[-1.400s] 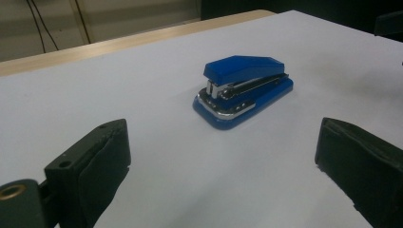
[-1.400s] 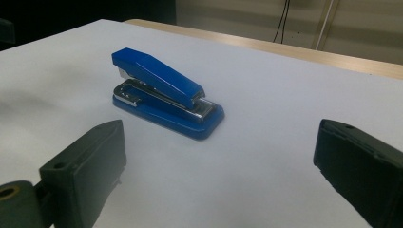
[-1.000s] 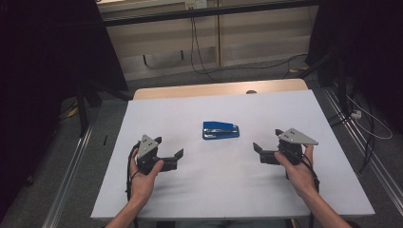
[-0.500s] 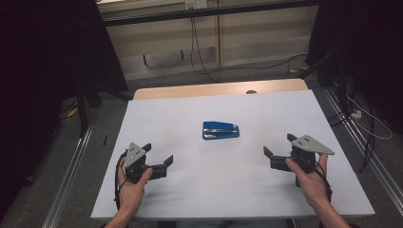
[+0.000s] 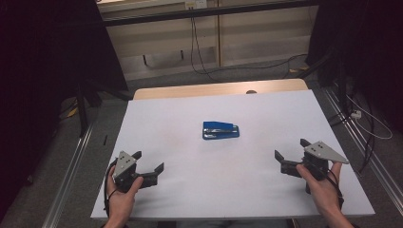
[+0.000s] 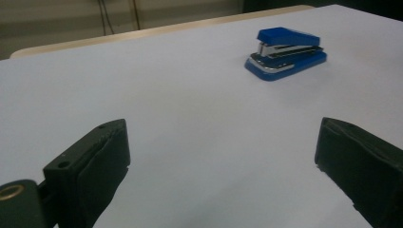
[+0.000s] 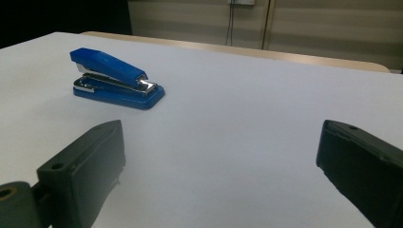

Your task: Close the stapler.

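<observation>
Stapler (image 5: 220, 130) fully visible mid-table, left gripper (image 5: 149, 163) and right gripper (image 5: 291, 149) fingers spread, tips cropped in gripper views

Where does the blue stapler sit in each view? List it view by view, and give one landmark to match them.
High view: blue stapler at the centre of the white table top.
Left gripper view: upper right, beyond the jaws.
Right gripper view: upper left, beyond the jaws.
Shared landmark: the wooden strip along the table's far edge.
</observation>
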A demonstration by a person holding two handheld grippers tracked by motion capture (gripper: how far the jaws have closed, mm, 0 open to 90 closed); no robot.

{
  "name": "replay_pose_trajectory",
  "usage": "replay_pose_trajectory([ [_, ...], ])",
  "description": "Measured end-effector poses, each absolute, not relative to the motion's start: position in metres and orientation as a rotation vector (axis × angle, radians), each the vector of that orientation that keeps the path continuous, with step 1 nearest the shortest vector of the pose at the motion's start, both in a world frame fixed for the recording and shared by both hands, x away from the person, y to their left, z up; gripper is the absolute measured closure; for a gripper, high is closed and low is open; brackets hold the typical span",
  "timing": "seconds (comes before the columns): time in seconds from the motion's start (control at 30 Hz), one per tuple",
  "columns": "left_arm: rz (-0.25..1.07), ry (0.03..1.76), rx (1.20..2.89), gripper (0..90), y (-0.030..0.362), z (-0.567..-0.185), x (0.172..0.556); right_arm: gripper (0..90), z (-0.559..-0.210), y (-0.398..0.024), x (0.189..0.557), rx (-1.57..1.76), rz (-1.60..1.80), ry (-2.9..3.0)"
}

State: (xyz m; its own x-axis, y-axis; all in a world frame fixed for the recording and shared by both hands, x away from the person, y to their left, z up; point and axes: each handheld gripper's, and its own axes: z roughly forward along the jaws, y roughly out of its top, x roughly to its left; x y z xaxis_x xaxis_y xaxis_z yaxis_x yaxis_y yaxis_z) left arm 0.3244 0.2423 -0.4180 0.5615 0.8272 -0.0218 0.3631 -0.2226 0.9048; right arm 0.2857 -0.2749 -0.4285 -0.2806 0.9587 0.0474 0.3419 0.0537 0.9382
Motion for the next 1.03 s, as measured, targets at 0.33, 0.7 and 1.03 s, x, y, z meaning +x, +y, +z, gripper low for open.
replay_pose_trajectory([
  [0.33, 0.603, 0.964, 1.794, 4.5, 0.246, -0.417, 0.314, 1.7, -0.43, -0.294, 0.268, 1.355, 1.207, 1.625],
  [0.7, 0.59, 0.965, 1.774, 4.6, 0.241, -0.418, 0.316, 0.1, -0.434, -0.294, 0.263, 1.337, 1.203, 1.602],
  [1.03, 0.573, 0.962, 1.792, 4.5, 0.243, -0.42, 0.318, 0.3, -0.436, -0.293, 0.268, 1.347, 1.209, 1.624],
])
